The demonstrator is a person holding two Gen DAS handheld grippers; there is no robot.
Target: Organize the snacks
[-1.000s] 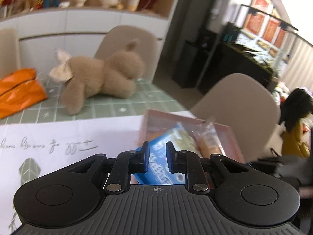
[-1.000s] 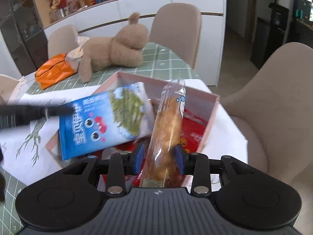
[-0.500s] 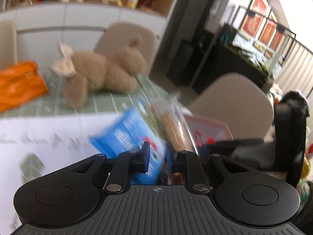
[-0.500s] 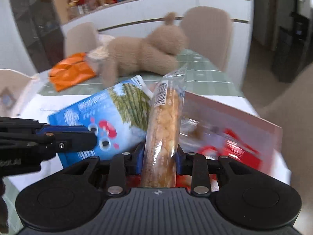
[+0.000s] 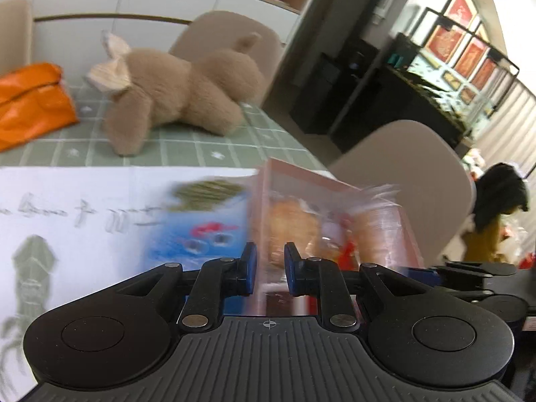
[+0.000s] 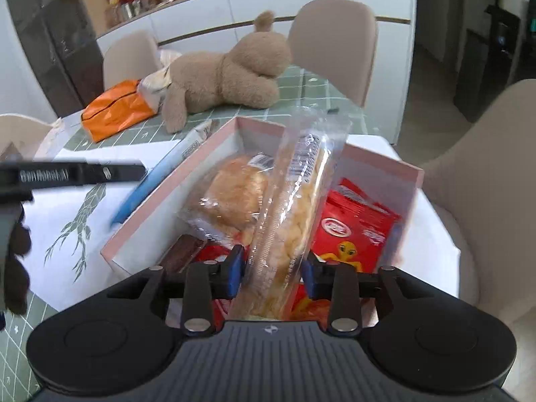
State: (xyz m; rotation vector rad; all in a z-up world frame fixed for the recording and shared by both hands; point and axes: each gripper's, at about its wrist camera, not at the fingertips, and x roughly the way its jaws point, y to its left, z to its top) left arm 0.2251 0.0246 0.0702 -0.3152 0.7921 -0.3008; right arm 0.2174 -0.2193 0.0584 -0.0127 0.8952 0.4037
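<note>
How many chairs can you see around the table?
3 in the right wrist view: one behind the teddy bear at right, one behind it at left, one beside the pink box. Others may be hidden.

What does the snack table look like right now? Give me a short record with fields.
Box: pink box, open, on white paper
Inside box: round bun, red bag
Right tongs: jaws opening, long bread pack between them, tilted up over the box
Left tongs: shut; blue packet at their tip, outside the box; grip unclear
Behind: plush toy and orange bag on green checked cloth
</note>
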